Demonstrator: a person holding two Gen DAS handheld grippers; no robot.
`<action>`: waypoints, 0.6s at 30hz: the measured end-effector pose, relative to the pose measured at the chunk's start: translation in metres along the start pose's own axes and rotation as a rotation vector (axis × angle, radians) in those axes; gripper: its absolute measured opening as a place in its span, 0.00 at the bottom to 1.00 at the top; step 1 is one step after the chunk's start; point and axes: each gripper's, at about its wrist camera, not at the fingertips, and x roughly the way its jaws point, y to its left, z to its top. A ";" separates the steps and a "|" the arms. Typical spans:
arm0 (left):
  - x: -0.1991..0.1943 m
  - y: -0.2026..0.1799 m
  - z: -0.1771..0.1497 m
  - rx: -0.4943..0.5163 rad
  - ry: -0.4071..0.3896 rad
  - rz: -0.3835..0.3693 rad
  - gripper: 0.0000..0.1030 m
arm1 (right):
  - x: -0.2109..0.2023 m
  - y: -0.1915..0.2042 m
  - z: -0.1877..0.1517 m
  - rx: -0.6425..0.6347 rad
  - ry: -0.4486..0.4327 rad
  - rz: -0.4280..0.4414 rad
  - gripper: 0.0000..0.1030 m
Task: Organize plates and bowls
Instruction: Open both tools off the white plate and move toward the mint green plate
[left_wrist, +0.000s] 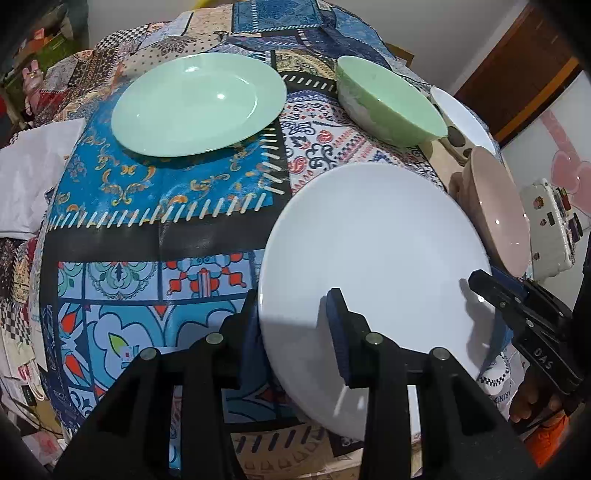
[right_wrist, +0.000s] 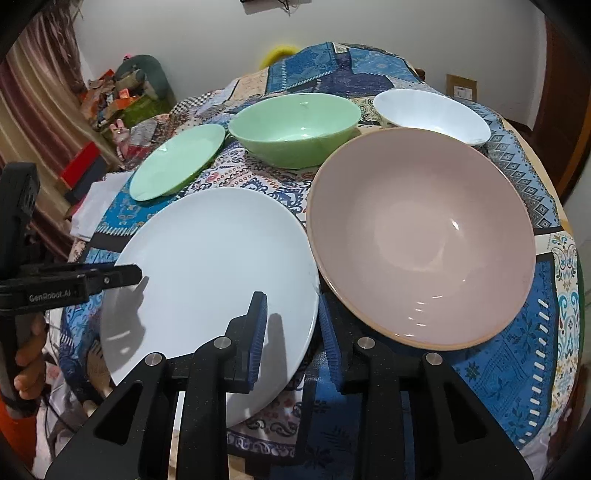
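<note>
A white plate (left_wrist: 369, 240) (right_wrist: 214, 251) lies at the near edge of the table, held from both sides. My left gripper (left_wrist: 291, 295) is shut on its left rim, one finger on top and the other outside the rim. My right gripper (right_wrist: 291, 297) (left_wrist: 491, 314) is shut on the right rim the same way. A pink bowl (right_wrist: 421, 236) (left_wrist: 498, 214) stands just right of the plate. Behind are a green plate (left_wrist: 199, 103) (right_wrist: 177, 162), a green bowl (left_wrist: 388, 99) (right_wrist: 295, 129) and a white bowl (right_wrist: 432, 110) (left_wrist: 461, 114).
A patterned cloth (left_wrist: 166, 229) covers the round table. White folded paper (left_wrist: 33, 173) lies at its left edge. A white box (left_wrist: 550, 229) stands off the right side. Clutter (right_wrist: 122, 96) sits on the floor at the far left. A hand (right_wrist: 29, 354) grips the left tool.
</note>
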 end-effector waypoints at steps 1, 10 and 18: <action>-0.001 -0.001 0.001 0.003 -0.008 0.002 0.34 | -0.002 0.000 0.000 0.001 -0.003 0.004 0.27; -0.024 -0.002 0.002 0.024 -0.074 0.024 0.34 | -0.014 0.015 0.006 -0.045 -0.033 0.005 0.27; -0.067 0.020 0.006 0.017 -0.180 0.076 0.47 | -0.021 0.041 0.030 -0.112 -0.082 0.043 0.30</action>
